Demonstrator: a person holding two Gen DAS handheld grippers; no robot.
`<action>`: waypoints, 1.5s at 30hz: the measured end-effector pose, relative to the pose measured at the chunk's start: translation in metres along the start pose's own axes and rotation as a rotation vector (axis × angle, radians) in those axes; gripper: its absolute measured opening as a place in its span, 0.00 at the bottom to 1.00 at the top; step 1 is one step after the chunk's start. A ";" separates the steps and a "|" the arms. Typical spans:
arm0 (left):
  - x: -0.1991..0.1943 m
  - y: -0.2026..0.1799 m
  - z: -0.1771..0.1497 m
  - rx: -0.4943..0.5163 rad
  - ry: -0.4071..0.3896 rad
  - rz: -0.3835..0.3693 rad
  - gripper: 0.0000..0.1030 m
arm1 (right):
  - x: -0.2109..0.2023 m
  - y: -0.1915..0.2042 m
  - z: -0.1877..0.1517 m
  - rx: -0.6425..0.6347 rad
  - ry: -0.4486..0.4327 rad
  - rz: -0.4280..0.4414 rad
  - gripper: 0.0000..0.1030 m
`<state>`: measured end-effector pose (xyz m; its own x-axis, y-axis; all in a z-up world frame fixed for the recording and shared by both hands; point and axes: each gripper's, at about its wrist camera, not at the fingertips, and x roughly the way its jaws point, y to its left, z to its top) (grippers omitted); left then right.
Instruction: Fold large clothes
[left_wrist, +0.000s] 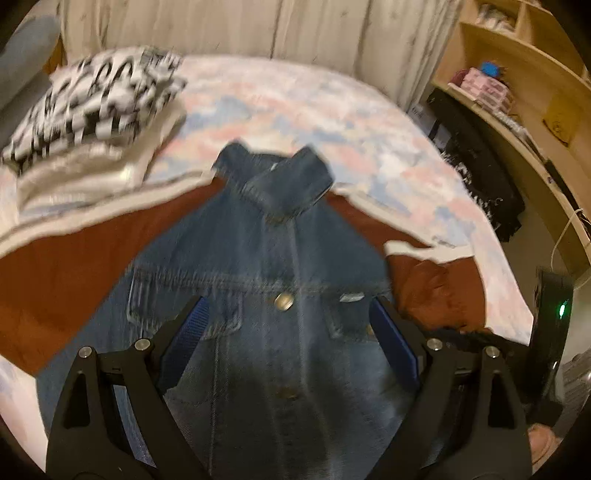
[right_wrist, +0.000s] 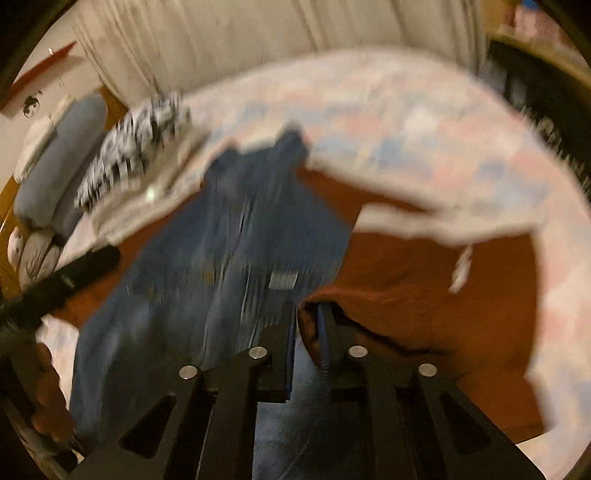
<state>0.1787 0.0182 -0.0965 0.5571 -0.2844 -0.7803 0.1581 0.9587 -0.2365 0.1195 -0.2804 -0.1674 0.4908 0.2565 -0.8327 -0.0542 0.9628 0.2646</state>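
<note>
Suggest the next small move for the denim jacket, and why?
Probably pause and let both grippers settle over the denim jacket before grasping. It lies flat, front up, collar away, on the rust-brown blanket. The left gripper is open above the chest; the right gripper, nearly closed, seems to hold nothing. Both views are blurred.

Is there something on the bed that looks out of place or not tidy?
Yes. The rust-brown blanket under the blue denim jacket is bunched into a lump near the bed's right edge, and the pastel patterned bedsheet folds over it there. The jacket lies flat, buttoned, collar away from the grippers.
</note>
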 end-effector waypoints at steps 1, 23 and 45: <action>0.005 0.006 -0.004 -0.018 0.018 -0.007 0.85 | 0.004 0.002 -0.012 -0.004 0.011 -0.001 0.33; 0.045 -0.211 -0.038 0.666 0.066 -0.139 0.85 | -0.162 -0.157 -0.058 0.324 -0.222 -0.255 0.60; 0.090 -0.255 0.003 0.717 0.054 -0.009 0.08 | -0.121 -0.149 -0.050 0.367 -0.232 -0.264 0.59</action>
<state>0.1911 -0.2519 -0.1050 0.5154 -0.2747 -0.8118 0.6692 0.7207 0.1810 0.0250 -0.4511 -0.1304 0.6287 -0.0575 -0.7755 0.3865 0.8885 0.2475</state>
